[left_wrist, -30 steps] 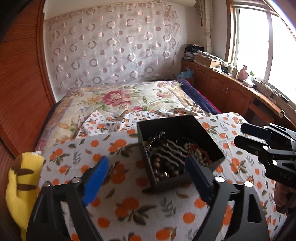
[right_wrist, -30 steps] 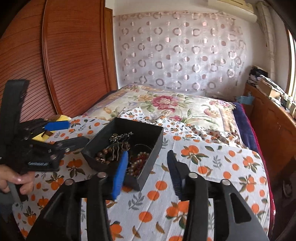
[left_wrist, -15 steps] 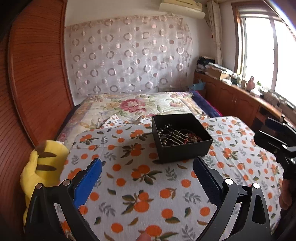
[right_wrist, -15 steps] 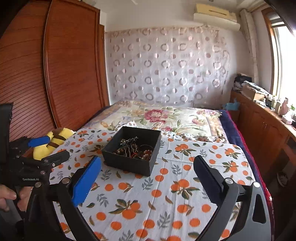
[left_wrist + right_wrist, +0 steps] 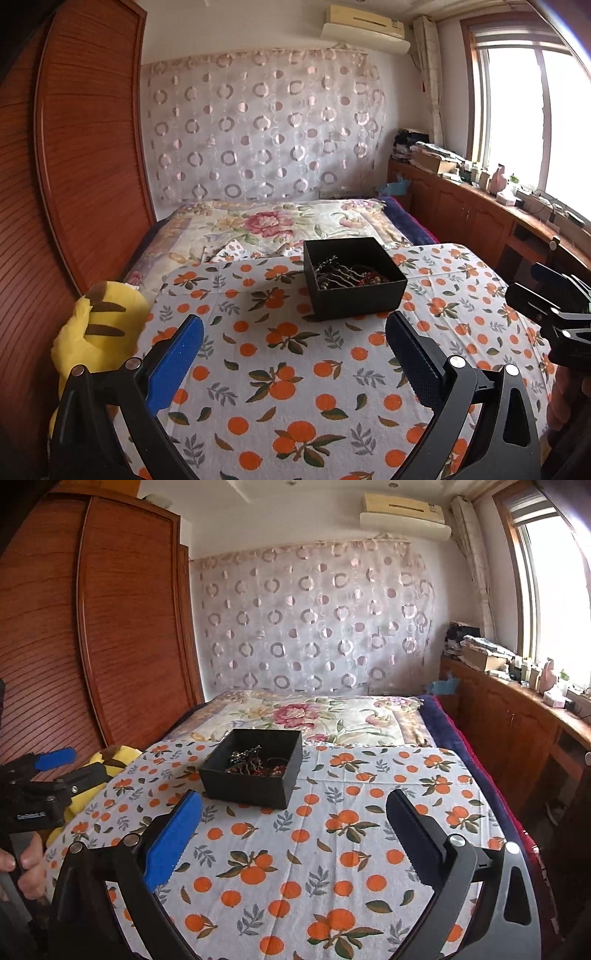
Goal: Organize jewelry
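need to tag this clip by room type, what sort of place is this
Almost certainly a home bedroom: a bed with a floral quilt, a wooden wardrobe beside it, and a wall air conditioner above. The black jewelry box sits on an orange-print cloth in the foreground.

Wooden wardrobe (image 5: 74, 166), circle-patterned curtain (image 5: 262, 133), bright window (image 5: 517, 110).

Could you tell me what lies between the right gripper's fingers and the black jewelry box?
Only bare orange-print cloth separates the right gripper from the black jewelry box, as the right wrist view shows.
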Available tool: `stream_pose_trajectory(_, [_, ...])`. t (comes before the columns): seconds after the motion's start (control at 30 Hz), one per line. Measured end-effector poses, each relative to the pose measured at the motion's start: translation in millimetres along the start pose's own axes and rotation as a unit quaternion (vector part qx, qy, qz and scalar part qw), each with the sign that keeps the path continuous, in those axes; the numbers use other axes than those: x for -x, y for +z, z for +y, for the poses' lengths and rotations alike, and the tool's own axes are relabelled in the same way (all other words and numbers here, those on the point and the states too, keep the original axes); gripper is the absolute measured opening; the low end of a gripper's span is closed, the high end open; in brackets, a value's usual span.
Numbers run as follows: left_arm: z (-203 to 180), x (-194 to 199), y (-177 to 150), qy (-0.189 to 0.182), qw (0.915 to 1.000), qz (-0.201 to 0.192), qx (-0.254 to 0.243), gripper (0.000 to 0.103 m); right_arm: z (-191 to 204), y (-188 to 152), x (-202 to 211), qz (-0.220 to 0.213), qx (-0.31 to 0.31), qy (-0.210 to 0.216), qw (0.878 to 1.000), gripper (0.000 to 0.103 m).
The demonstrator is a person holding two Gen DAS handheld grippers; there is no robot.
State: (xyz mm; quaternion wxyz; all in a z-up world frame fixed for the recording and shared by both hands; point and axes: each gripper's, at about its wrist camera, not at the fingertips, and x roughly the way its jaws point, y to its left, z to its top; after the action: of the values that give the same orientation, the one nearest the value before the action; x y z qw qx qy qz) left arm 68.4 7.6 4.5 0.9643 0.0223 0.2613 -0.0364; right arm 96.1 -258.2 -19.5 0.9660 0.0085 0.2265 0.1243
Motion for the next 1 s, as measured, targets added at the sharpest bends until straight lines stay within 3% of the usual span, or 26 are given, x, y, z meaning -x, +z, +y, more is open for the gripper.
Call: stream_pose_trajectory(1.0, [-8.4, 5.5, -4.5, -0.006, 1.0000, -0.001, 0.002, 0.095, -4.3, 0.7, 6.4, -0.013, -0.010, -0.008, 1.000, 0.100])
